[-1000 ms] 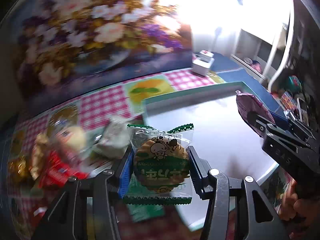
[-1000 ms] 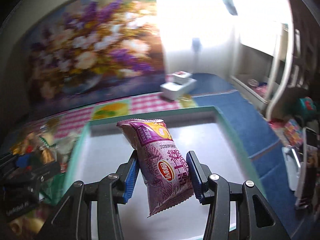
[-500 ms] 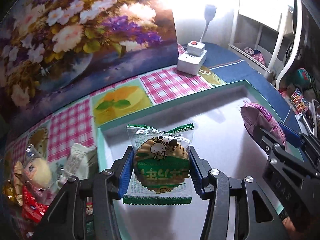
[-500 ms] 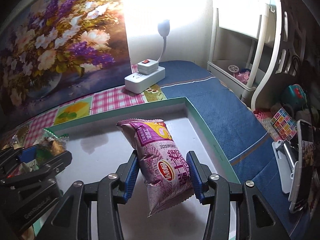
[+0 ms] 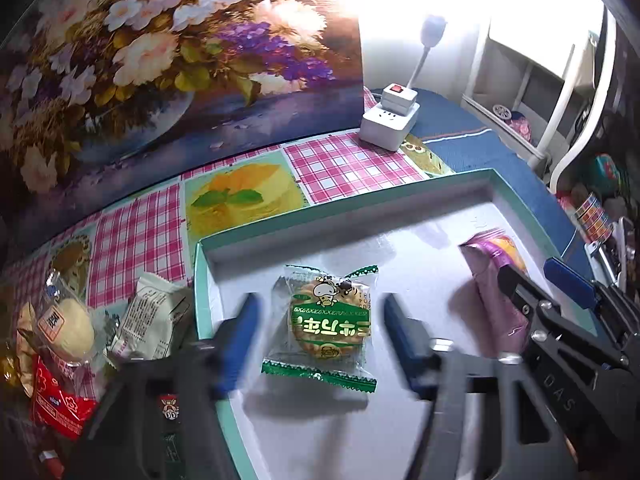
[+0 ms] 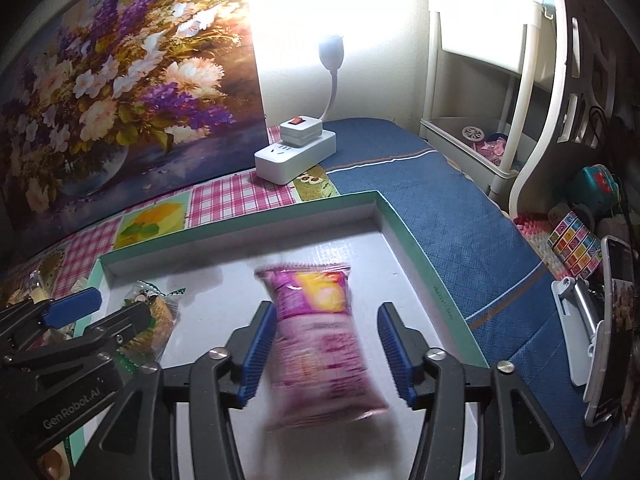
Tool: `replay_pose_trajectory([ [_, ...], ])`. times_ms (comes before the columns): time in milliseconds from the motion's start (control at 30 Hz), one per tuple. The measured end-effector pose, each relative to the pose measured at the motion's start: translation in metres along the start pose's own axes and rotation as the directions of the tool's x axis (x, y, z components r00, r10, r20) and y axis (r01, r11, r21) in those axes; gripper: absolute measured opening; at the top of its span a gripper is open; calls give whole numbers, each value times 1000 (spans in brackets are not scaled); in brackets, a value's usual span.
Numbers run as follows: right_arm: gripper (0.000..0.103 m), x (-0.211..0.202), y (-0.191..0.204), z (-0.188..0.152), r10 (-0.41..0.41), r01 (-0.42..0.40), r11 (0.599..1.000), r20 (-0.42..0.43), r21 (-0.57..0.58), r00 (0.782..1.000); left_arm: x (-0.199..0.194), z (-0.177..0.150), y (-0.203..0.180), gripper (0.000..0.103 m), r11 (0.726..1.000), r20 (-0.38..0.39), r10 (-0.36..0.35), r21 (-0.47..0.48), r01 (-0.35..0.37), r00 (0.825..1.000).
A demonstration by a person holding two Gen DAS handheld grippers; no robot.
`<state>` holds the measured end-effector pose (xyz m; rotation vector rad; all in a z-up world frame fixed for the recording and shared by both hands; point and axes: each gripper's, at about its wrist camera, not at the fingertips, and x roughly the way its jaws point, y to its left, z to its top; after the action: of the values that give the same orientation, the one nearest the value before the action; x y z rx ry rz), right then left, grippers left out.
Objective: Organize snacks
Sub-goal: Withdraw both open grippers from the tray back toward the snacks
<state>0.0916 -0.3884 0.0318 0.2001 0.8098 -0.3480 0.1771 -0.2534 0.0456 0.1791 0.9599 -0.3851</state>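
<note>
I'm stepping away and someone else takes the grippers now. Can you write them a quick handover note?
Left gripper: fingers have just been opening, clear of the green cookie packet, which lies between them in the teal tray.
Right gripper: fingers have just been opening too; the purple chip bag is released between them, blurred, in the same tray.
Done: two snacks in the tray.
Left: the loose snacks on the checked cloth beside the tray's left edge.

Checked tablecloth (image 5: 340, 164) carries teal tray (image 5: 202, 280), power strip (image 5: 390, 124), loose snacks (image 5: 64, 328).
</note>
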Motion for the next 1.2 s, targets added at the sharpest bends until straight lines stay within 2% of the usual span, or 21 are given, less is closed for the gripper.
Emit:
replay_pose_trajectory([
  [33,61,-1,0,0,-3,3,1000,3,0,1000,-2,0,1,82,1000,4,-3,-5,3,1000],
  [67,62,-1,1,0,-5,5,1000,4,-3,1000,-5,-1,1,82,1000,10,-2,-6,3,1000],
  [200,75,-3,2,-2,3,-3,1000,2,-5,1000,-13,-4,5,85,1000,32,-3,-14,3,999],
  [233,75,-4,3,-3,3,-3,1000,5,-6,1000,-16,-6,8,93,1000,33,-15,-27,16,999],
  [267,77,-5,4,-4,6,-6,1000,7,-7,1000,-17,-8,11,96,999,33,-22,-37,23,999],
  [467,87,-11,9,-9,37,-37,999,1,-22,999,-34,-23,31,96,996,40,-45,-75,48,998],
  [600,88,-19,17,-17,65,-66,997,-8,-48,998,-57,-35,49,96,996,70,-29,-87,35,997],
  [800,88,-35,37,-32,120,-123,987,-35,-100,992,-90,-66,82,97,994,100,41,-107,-30,994],
  [967,88,-49,62,-48,176,-186,968,-69,-169,982,-104,-112,116,98,983,71,105,-158,-93,992],
  [1200,88,-66,101,-70,250,-276,924,-128,-265,960,-120,-167,148,98,964,46,132,-238,-117,990],
])
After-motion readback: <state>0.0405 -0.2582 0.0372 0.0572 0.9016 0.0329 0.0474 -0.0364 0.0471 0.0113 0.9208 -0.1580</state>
